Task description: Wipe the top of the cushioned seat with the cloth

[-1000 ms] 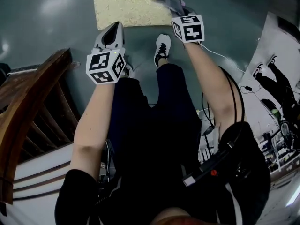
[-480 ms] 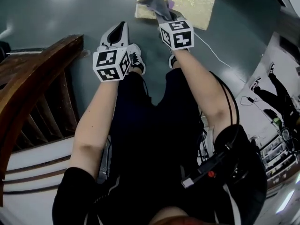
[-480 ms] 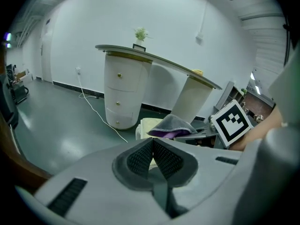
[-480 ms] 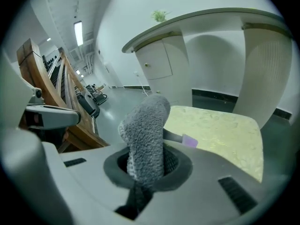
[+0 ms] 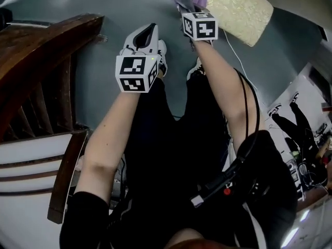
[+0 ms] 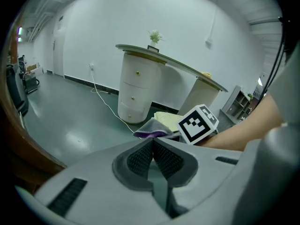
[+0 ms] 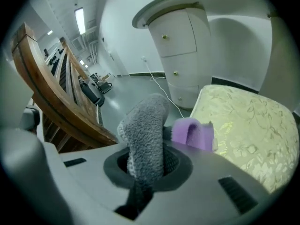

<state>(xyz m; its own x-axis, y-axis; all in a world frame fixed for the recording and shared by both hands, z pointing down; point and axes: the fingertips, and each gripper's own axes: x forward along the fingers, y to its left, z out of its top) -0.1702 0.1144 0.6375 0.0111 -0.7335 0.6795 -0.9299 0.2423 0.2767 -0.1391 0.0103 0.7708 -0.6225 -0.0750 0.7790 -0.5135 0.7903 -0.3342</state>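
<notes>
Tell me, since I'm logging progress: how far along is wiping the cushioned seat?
Done: the fluffy grey-and-purple cloth is clamped in the right gripper. In hand: it hangs beside the pale yellow floral cushioned seat, not on its top. Left, apparently: the wiping. The left gripper is shut, empty.

Glossy grey-green floor (image 5: 104, 19). The cushioned seat (image 5: 236, 7), pale gold with a floral pattern, stands on it ahead and to the right. A dark wooden piece (image 5: 36, 51) with a curved rail and spindles stands at left. A white drawer pedestal (image 6: 136, 90) stands farther back, with a white cable (image 6: 105, 102) trailing across the floor to its base. The person's shoe (image 5: 195, 70) is planted near the seat.
</notes>
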